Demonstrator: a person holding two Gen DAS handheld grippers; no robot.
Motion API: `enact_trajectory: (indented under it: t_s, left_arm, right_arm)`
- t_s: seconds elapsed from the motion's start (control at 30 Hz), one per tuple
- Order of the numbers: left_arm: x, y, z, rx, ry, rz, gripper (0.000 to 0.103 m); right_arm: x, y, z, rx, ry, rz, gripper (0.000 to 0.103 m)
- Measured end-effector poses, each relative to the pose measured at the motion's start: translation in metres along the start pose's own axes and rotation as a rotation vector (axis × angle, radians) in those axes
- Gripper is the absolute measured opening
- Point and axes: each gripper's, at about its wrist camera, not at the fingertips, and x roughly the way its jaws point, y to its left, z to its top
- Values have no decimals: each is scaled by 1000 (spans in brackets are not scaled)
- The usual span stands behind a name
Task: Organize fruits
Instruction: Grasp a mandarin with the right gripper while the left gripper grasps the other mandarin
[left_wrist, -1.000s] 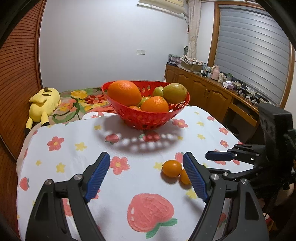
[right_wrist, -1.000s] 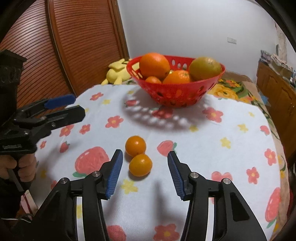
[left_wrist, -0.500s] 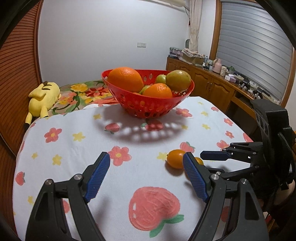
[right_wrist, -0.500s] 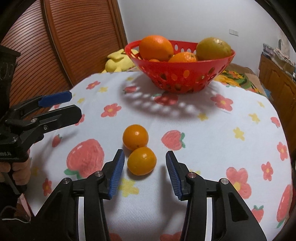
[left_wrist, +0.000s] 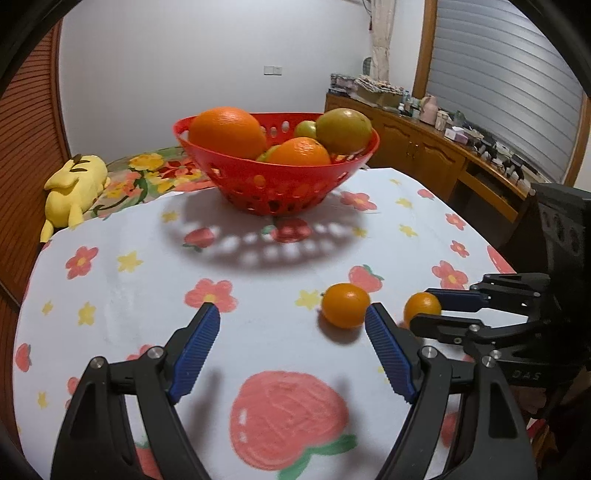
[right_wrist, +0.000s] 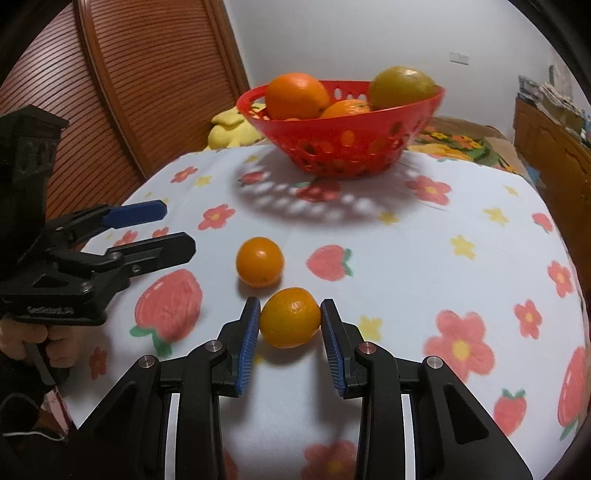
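Two small oranges lie on the flowered tablecloth (right_wrist: 388, 277). The nearer small orange (right_wrist: 290, 317) (left_wrist: 419, 306) sits between the blue pads of my right gripper (right_wrist: 290, 302) (left_wrist: 424, 312), whose jaws are closing on it, both pads touching its sides. The other small orange (right_wrist: 260, 262) (left_wrist: 345, 305) rests free just beyond. My left gripper (left_wrist: 291, 325) (right_wrist: 177, 229) hangs open and empty over the cloth, left of that fruit. At the far side of the table, a red perforated basket (left_wrist: 277, 177) (right_wrist: 347, 151) holds a large orange (left_wrist: 227, 131), a greenish-yellow fruit (left_wrist: 343, 129) and others.
A yellow plush toy (left_wrist: 74, 188) lies on a flowered bedspread behind the table's far left. A wooden cabinet (left_wrist: 424, 158) with clutter on top runs along the right, under a shuttered window. A ribbed wooden door (right_wrist: 147, 74) stands on the left. A hand (right_wrist: 22, 336) holds the left gripper.
The right jaws have narrowed onto the nearer small orange, which now touches both pads. Both grippers have sunk lower and closer to the table. The left jaws keep the same width.
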Motion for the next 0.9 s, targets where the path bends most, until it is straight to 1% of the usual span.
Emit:
enact_trajectory:
  t_s: [0.23,0.3,0.33,0.4,0.43,0.5,0.57,0.73,0.77,0.87,0.9]
  left_arm:
    - [13,-15,7,25,36,-18,81]
    - [17,-19,8,31,46,-34,80]
    - [20,-20,8,31,52,-42,74]
    - [26,-22,9,28,80,-74,68]
    - [28,-23,10,28,88,-80,62]
    - [31,-25,10,32,96,-79,58]
    - [34,-26,10,32,105,-82,51]
    - [45,-29,10,42,134,-65,48]
    - [47,-29,9,43,139,-66,43]
    - [50,-28,7,34,145,-86,36]
    - [49,-28,7,31,141,-87,36]
  right_arm:
    - [-25,-12,-9,38,-58,-13,33]
    - [-30,-15,-10,43,-70,-18,33]
    - [-32,-16,-10,43,-75,-20,33]
    - [-36,-18,-9,42,-83,-26,33]
    - [-39,-18,-9,42,-89,-28,33]
    - [-44,-20,-9,44,-100,-31,33]
    - [-47,-22,-10,46,-106,-34,33]
    - [-49,-28,-12,54,-106,-36,33]
    - [-49,-29,-13,55,-105,-35,33]
    - [-50,-32,-14,59,-104,-41,33]
    - [-50,-34,-15,62,-104,-42,33]
